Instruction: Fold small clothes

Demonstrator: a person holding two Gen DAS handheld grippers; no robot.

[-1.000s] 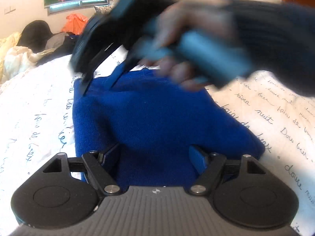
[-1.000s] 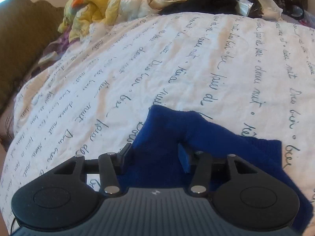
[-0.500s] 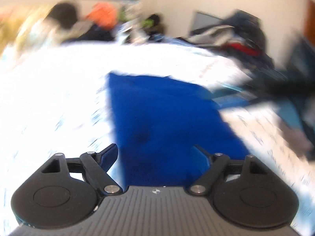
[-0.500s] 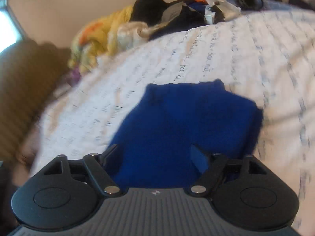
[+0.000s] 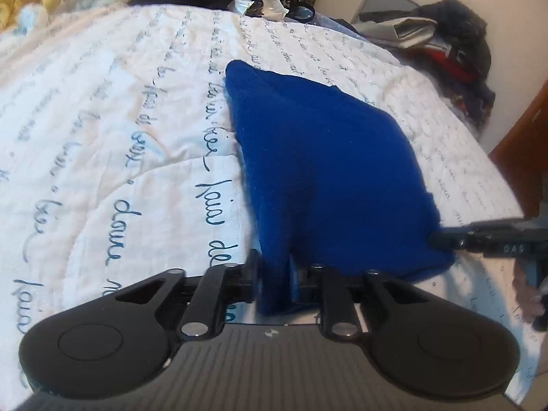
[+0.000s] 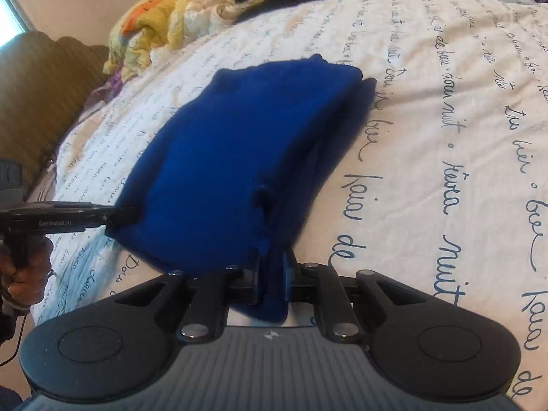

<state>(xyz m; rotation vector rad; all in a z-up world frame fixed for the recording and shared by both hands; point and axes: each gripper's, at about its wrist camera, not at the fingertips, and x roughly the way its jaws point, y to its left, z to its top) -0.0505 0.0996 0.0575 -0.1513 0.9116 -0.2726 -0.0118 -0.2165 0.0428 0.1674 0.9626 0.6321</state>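
Note:
A blue knitted garment point(image 5: 325, 157) lies folded on the white bedspread with script lettering point(image 5: 102, 120). My left gripper point(image 5: 272, 269) has the garment's near left corner between its fingers; its jaws are closing and the pads press the cloth. In the right wrist view, my right gripper point(image 6: 272, 269) pinches the near right corner of the garment point(image 6: 246, 144), its jaws closing as well. Each gripper also shows in the other's view: the right gripper point(image 5: 441, 239) at the garment's right corner, the left gripper point(image 6: 125, 215) at its left corner.
Heaps of clothes and a yellow blanket point(image 6: 154, 24) line the far edge of the bed. A dark pile with red fabric point(image 5: 452, 44) sits at the far right, next to a wooden door point(image 5: 527, 157). A brown headboard point(image 6: 41, 96) stands left. A hand point(image 6: 24, 274) grips the left handle.
The right gripper left the garment's far side and came to its near edge. Both grippers went from wide open to closed on the two near corners.

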